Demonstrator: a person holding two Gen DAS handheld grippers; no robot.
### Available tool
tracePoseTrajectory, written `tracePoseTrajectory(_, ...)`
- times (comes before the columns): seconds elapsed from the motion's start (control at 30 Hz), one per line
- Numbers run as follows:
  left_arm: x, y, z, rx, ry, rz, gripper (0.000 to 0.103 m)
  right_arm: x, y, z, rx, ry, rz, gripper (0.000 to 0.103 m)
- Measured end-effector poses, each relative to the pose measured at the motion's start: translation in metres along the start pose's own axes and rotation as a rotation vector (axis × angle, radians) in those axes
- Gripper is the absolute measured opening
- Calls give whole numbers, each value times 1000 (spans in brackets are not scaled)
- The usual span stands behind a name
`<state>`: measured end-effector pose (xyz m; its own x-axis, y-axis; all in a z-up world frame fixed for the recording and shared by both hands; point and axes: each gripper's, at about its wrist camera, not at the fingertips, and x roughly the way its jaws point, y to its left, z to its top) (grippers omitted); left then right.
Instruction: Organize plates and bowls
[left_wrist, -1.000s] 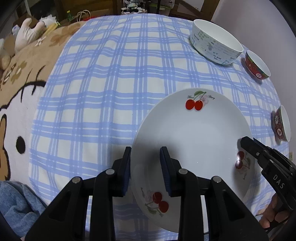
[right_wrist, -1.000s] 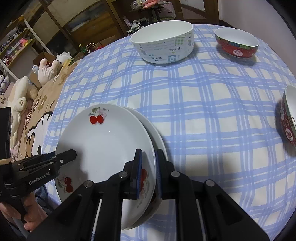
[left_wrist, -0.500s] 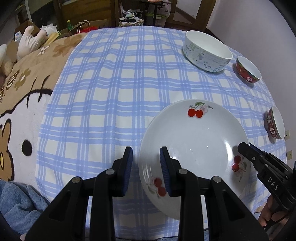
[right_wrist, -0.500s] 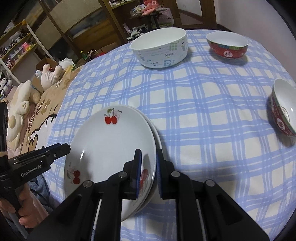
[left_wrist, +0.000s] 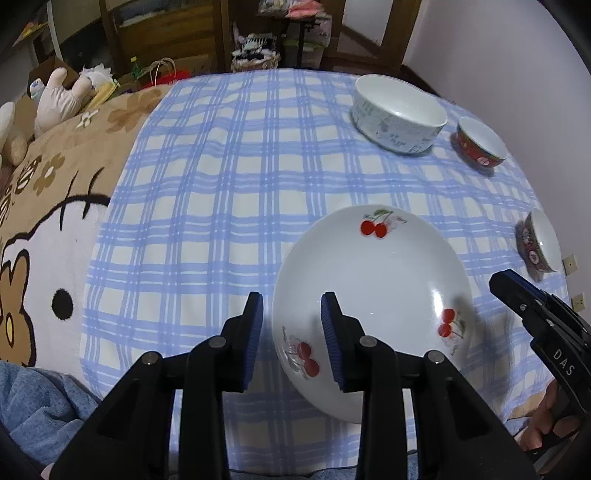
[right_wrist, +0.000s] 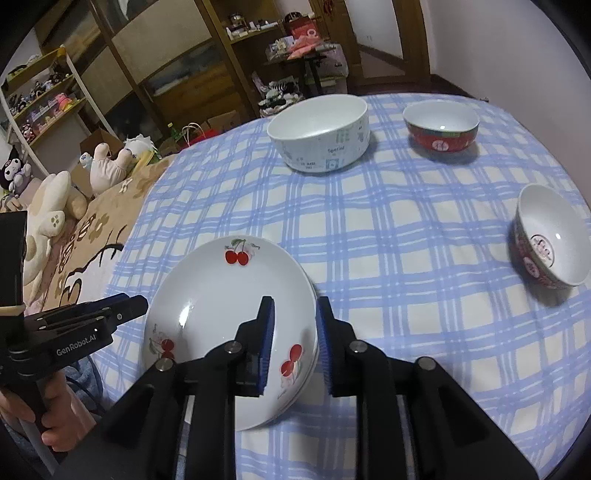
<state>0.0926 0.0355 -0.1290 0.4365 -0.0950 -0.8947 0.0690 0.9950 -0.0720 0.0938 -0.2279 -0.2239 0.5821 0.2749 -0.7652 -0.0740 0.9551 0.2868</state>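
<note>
The left gripper reads "GenRobot.AI". The right gripper reads "DAS". The big white bowl reads "Special".

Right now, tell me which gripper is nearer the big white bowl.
Right, though not by much. The right gripper straddles the plates' edge on the side facing the big white bowl. The left gripper sits at their opposite edge, farther away. Both jaws are opening.
</note>
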Motion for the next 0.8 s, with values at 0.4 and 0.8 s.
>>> tracePoseTrajectory(0.4, -30, -10, 1, 39, -90, -16, 73, -31, -2, 4, 11, -92, -38, 86)
tracePoseTrajectory(0.8, -40, -13, 18, 72, -154, 33, 92, -30, -24, 15, 53, -126, -40, 101)
